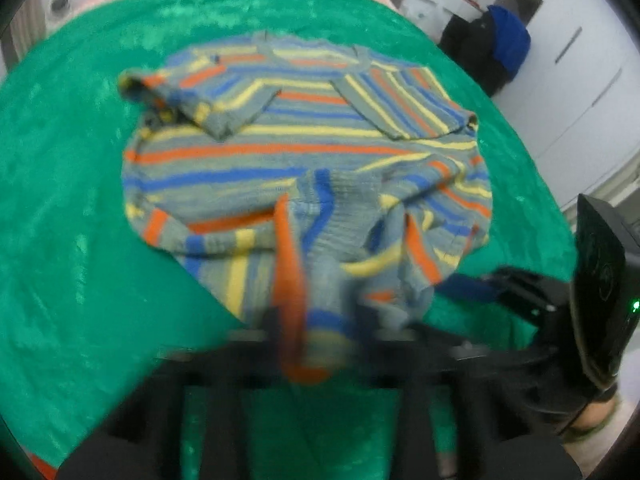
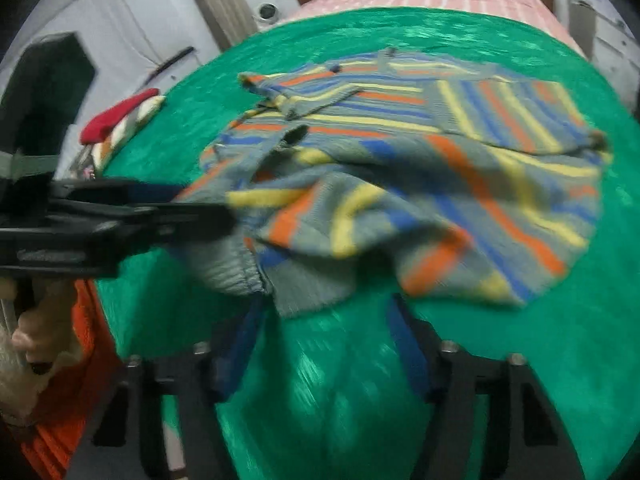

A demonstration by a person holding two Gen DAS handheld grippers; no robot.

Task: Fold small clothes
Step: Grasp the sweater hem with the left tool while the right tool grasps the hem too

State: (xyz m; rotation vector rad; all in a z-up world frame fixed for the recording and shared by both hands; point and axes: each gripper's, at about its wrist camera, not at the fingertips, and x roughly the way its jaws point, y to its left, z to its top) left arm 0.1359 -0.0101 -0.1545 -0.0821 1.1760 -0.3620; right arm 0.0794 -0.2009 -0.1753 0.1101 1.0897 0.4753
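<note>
The striped sweater (image 1: 304, 148) lies on the green cloth (image 1: 72, 200) with both sleeves already folded across its chest, so the bottom half is what remains to fold up. The left gripper (image 1: 316, 320) points steeply down and its fingers are closed on the lifted hem. The right gripper (image 2: 324, 332) also tilts down just before the hem; its blue fingers (image 2: 404, 340) stand apart, with no fabric between them yet.

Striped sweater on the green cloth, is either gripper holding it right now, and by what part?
The left gripper is shut on the striped sweater at its near hem. The right gripper holds nothing; its blue fingers stand apart just short of the hem.
</note>
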